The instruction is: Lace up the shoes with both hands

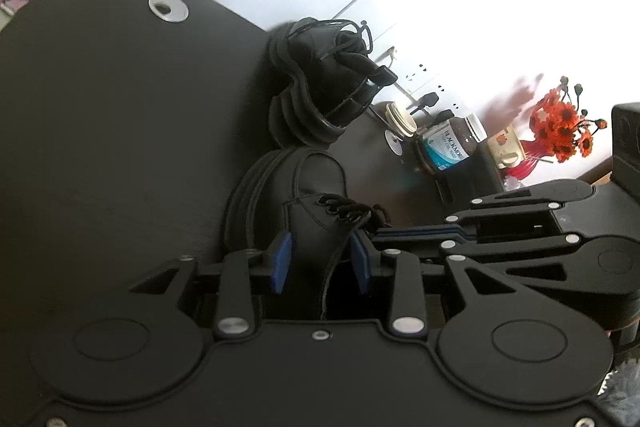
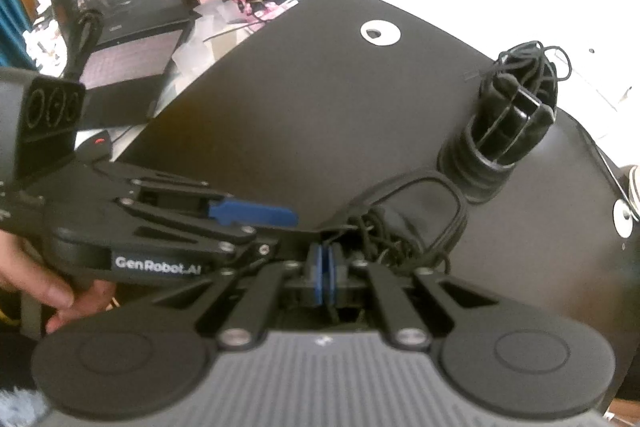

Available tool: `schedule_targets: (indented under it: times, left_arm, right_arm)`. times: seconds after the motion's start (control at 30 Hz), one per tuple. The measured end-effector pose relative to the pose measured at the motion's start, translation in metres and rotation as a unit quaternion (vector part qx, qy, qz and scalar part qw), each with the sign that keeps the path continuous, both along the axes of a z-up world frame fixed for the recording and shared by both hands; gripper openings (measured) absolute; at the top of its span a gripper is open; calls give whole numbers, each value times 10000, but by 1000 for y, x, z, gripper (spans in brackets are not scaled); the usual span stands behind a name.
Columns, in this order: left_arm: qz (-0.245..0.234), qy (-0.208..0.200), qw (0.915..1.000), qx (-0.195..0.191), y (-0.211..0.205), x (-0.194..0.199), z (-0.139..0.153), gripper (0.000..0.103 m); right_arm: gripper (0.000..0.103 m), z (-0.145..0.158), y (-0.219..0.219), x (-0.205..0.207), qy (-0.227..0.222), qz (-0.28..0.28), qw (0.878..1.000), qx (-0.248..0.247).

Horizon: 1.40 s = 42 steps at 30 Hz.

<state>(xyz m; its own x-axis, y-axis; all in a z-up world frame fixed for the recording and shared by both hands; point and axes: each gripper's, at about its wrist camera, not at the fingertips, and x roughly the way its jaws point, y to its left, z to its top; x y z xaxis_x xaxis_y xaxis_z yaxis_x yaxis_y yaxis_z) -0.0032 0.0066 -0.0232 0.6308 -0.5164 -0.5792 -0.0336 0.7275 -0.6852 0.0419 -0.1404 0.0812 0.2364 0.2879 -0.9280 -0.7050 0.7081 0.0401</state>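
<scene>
Two black shoes sit on the dark desk (image 1: 100, 147). The near shoe (image 1: 316, 187) is at the front edge, its collar between the blue pads of the left gripper (image 1: 320, 263), which straddle it; whether they actually press is hard to tell. The right gripper (image 2: 325, 271) is clenched on a black lace (image 2: 376, 227) (a tangled mess). The far shoe (image 2: 508, 115) stands toward the desk's right edge.

Black tongs (image 1: 320, 259), blue pads (image 1: 281, 263)
</scene>
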Motion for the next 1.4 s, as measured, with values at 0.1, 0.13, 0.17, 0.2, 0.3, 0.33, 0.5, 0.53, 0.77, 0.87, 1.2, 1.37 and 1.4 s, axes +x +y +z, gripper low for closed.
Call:
schedule_targets:
  times: [0.1, 0.13, 0.17, 0.2, 0.3, 0.33, 0.5, 0.53, 0.77, 0.87, 1.2, 1.37, 1.4]
  left_arm:
    - [-31, 1, 10000, -6, -1, 1, 0, 35]
    - [-38, -5, 10000, 1, -1, 1, 0, 35]
    - [-36, -12, 10000, 0, -1, 1, 0, 35]
    - [-31, -14, 10000, -9, -1, 1, 0, 35]
    - [-13, -9, 10000, -53, 1, 1, -1, 35]
    - [-14, -7, 10000, -59, 1, 1, -1, 35]
    - [-47, 26, 10000, 7, -1, 3, 0, 36]
    - [-53, 30, 10000, 32, -2, 3, 0, 36]
    - [-60, 46, 9999, 100, -3, 2, 1, 36]
    - [-39, 48, 9999, 90, -3, 2, 1, 36]
    - [154, 208, 9990, -373, 6, 2, -8, 36]
    - [252, 352, 9967, -688, 10, 3, -14, 36]
    - [289, 399, 9956, -794, 12, 3, -16, 36]
  right_arm:
    - [4, -1, 2, -5, -112, 69, 9998, -155]
    - [4, -2, 3, -7, -138, 90, 9997, -192]
    - [4, -3, 3, -8, -167, 107, 9996, -221]
    - [4, -3, 2, -10, -222, 135, 9993, -261]
    - [4, -1, 1, -19, -482, 266, 9979, -352]
    - [4, 1, -1, -21, -524, 307, 9977, -304]
    - [4, 19, -4, -28, -638, 503, 9966, 122]
    - [4, 21, -4, -29, -676, 505, 9963, 158]
    - [4, 25, -8, -22, -678, 323, 9965, 366]
    - [4, 19, -9, -22, -650, 333, 9960, 517]
    - [4, -4, -25, -31, -668, 109, 9963, 539]
    - [4, -9, -22, -35, -712, 194, 9966, 376]
    - [4, -9, -22, -35, -707, 181, 9967, 353]
